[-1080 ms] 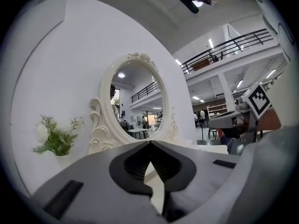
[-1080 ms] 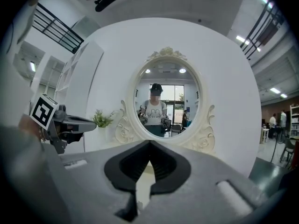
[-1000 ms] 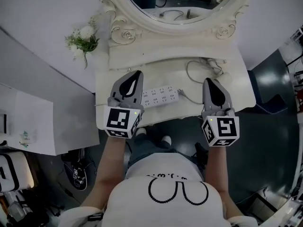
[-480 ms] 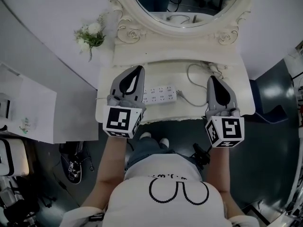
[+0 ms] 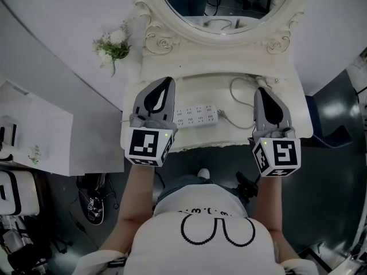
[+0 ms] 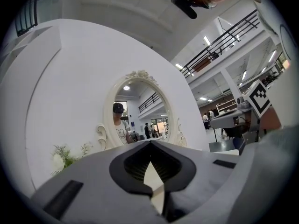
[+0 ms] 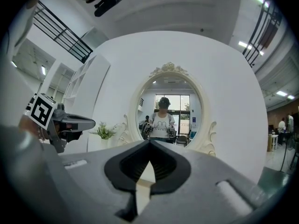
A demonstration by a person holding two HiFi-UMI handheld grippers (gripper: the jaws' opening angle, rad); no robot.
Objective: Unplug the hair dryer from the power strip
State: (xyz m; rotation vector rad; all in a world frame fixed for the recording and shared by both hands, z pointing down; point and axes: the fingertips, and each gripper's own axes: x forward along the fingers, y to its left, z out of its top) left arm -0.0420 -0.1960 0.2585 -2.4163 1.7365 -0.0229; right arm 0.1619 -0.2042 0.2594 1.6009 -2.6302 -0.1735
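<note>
A white power strip (image 5: 196, 117) lies on the white dressing table (image 5: 200, 85), between my two grippers. A thin cord (image 5: 236, 93) runs from a plug at the strip's right end and loops toward the back right. I see no hair dryer in any view. My left gripper (image 5: 167, 82) hovers just left of the strip, pointing level at the mirror, shut and empty. My right gripper (image 5: 261, 90) hovers at the right of the table near the cord loop, also shut and empty. In the gripper views, the left gripper (image 6: 150, 141) and the right gripper (image 7: 149, 140) show jaws closed with nothing between them.
An ornate oval mirror (image 5: 226, 4) stands at the table's back. A small bunch of white flowers (image 5: 114, 44) hangs on the wall to the left. A white cabinet (image 5: 40, 136) stands at the left, with shoes (image 5: 92, 205) on the dark floor. The table's front edge is near my body.
Both grippers have risen a little above the table and stayed shut. The power strip and cord have not moved.
</note>
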